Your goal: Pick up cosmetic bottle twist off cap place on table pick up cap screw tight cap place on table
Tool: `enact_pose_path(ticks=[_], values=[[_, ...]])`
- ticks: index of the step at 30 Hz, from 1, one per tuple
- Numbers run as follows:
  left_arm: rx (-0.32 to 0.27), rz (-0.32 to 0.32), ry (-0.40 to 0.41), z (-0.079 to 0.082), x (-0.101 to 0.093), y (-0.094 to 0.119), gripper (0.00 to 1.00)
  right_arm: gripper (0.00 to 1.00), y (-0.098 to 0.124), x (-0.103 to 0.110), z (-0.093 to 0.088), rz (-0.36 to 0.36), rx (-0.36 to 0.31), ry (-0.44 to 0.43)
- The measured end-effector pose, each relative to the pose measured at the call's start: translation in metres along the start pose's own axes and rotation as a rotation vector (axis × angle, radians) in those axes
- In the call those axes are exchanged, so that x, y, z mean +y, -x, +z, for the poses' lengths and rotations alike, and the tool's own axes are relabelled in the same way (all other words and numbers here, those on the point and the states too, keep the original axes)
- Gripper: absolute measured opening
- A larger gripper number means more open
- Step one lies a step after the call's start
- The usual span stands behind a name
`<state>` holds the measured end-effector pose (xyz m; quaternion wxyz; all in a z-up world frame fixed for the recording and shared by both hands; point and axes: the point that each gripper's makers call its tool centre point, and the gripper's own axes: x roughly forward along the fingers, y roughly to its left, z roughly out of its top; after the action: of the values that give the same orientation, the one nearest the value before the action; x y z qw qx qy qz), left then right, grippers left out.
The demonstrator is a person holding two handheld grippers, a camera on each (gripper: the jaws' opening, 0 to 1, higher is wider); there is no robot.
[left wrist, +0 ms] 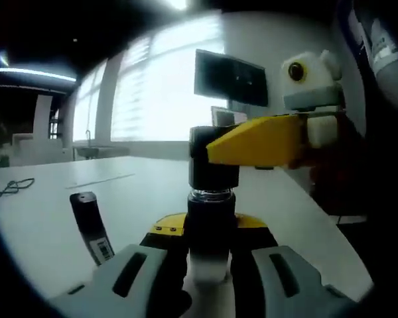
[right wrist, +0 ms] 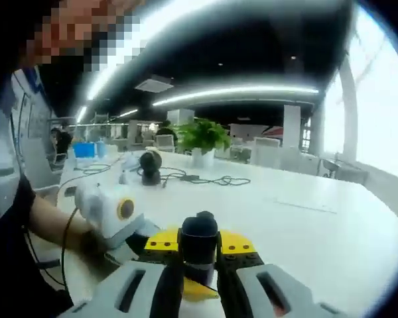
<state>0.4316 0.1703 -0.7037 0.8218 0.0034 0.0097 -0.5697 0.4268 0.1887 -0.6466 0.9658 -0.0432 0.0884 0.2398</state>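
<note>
In the left gripper view the cosmetic bottle [left wrist: 211,228] stands upright between my left gripper's [left wrist: 209,268] grey jaws, which are shut on its dark body. A clear neck shows just under the black cap [left wrist: 209,171]. My right gripper [left wrist: 262,140] comes in from the right, its yellow jaw closed across the cap. In the right gripper view the same black cap [right wrist: 199,240] sits clamped between my right gripper's [right wrist: 199,281] jaws, and the left gripper [right wrist: 116,212] shows at the left below it, held by a person's hand.
A flat black device with a barcode label [left wrist: 91,228] lies on the white table [left wrist: 139,192] left of the bottle, and a cable [left wrist: 10,189] lies farther left. Across the table stand a black round object [right wrist: 150,167], loose cables [right wrist: 215,179] and a potted plant [right wrist: 202,138].
</note>
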Motion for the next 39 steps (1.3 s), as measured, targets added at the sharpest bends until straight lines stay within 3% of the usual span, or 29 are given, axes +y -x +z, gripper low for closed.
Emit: enact_pose_path(ticks=[5, 9, 15, 19, 20, 21, 22, 25, 29, 39], values=[[-0.001, 0.015, -0.020, 0.000, 0.000, 0.000, 0.14, 0.12, 0.004, 0.000, 0.000, -0.171, -0.036, -0.025], [-0.002, 0.024, -0.033, 0.000, 0.001, 0.000, 0.14, 0.12, 0.005, -0.003, 0.000, -0.200, -0.054, -0.071], [-0.003, 0.026, -0.034, 0.000, 0.001, 0.000, 0.14, 0.13, 0.005, -0.004, 0.000, -0.209, -0.065, -0.063], [-0.007, 0.024, -0.026, 0.000, 0.001, 0.000, 0.14, 0.16, 0.003, -0.002, 0.003, -0.166, -0.093, -0.058], [-0.009, 0.022, -0.029, 0.001, 0.001, 0.000, 0.14, 0.24, 0.003, 0.002, 0.010, -0.133, -0.152, -0.078], [-0.011, 0.019, -0.029, 0.001, 0.001, 0.000, 0.14, 0.41, 0.004, 0.005, 0.016, -0.111, -0.198, -0.096], [-0.011, 0.014, -0.032, 0.001, 0.000, 0.000, 0.14, 0.49, 0.004, 0.006, 0.016, -0.096, -0.202, -0.097], [-0.012, 0.002, -0.018, 0.001, -0.001, 0.000, 0.14, 0.43, 0.005, 0.003, 0.012, -0.084, -0.186, -0.085], [-0.012, -0.006, 0.002, 0.001, 0.001, -0.001, 0.14, 0.44, 0.004, -0.001, 0.008, -0.047, -0.172, -0.081], [-0.018, -0.044, 0.006, 0.001, -0.002, -0.002, 0.14, 0.44, 0.016, -0.013, 0.016, 0.116, -0.243, -0.176]])
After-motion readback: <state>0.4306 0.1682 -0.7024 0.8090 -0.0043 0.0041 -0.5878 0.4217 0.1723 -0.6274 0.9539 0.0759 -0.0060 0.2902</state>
